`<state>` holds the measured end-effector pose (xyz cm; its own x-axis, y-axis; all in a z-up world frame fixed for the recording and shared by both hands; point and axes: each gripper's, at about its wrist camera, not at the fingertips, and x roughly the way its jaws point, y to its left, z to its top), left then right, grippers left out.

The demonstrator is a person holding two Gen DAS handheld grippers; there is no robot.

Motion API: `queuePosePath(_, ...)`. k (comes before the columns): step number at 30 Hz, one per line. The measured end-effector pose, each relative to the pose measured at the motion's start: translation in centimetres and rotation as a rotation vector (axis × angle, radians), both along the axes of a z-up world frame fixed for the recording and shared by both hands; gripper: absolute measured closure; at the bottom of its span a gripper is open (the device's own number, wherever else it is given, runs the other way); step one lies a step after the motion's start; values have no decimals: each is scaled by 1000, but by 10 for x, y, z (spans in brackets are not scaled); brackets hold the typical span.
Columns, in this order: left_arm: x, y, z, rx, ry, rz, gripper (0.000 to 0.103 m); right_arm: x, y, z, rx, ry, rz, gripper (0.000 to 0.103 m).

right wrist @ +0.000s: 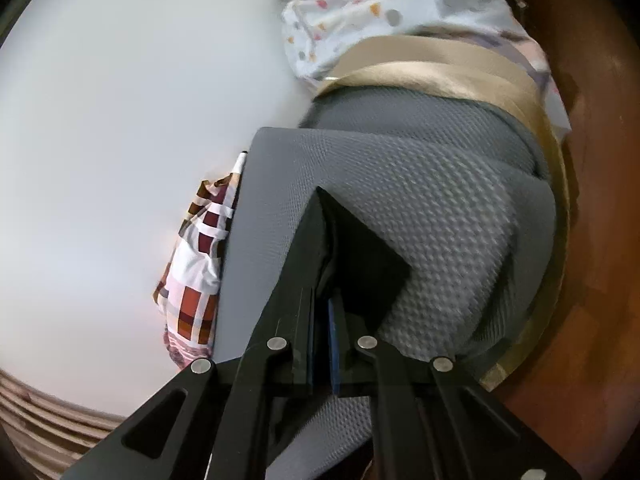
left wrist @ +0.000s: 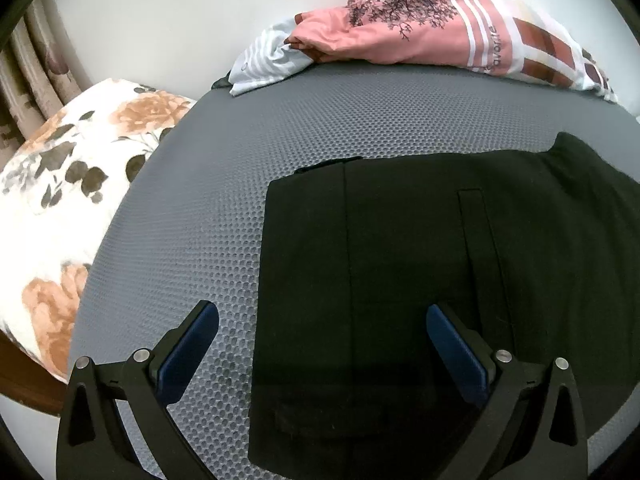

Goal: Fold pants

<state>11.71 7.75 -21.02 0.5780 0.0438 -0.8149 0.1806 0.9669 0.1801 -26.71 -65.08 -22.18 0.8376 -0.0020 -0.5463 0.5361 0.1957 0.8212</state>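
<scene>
Black pants (left wrist: 420, 280) lie flat on a grey textured mat (left wrist: 208, 184), waistband end toward the left, the rest running off to the right. My left gripper (left wrist: 322, 320) is open and empty, hovering above the waistband edge. In the right wrist view, my right gripper (right wrist: 326, 276) is shut on a fold of the black pants (right wrist: 368, 268) and holds it up off the grey mat (right wrist: 440, 208). The camera there is tilted sideways.
A pink patterned cloth (left wrist: 440, 28) and a striped white cloth (left wrist: 268, 56) lie at the mat's far edge. A floral pillow (left wrist: 72, 184) sits left. A pale dotted fabric (right wrist: 380, 8) and tan band (right wrist: 432, 64) lie beyond the mat; brown wood (right wrist: 592, 160) lies beyond.
</scene>
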Motion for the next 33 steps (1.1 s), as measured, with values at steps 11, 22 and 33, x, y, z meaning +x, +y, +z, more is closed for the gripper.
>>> queuePosePath(11, 1, 1, 1, -10, 1, 1, 0, 2, -15, -7, -73, 68, -24, 83)
queuePosePath(22, 0, 3, 1, -28, -7, 9, 0, 26, -7, -11, -74, -63, 13, 45)
queuePosePath(33, 2, 1, 2, -40, -8, 15, 0, 45, 1, -6, -90, -73, 76, 39)
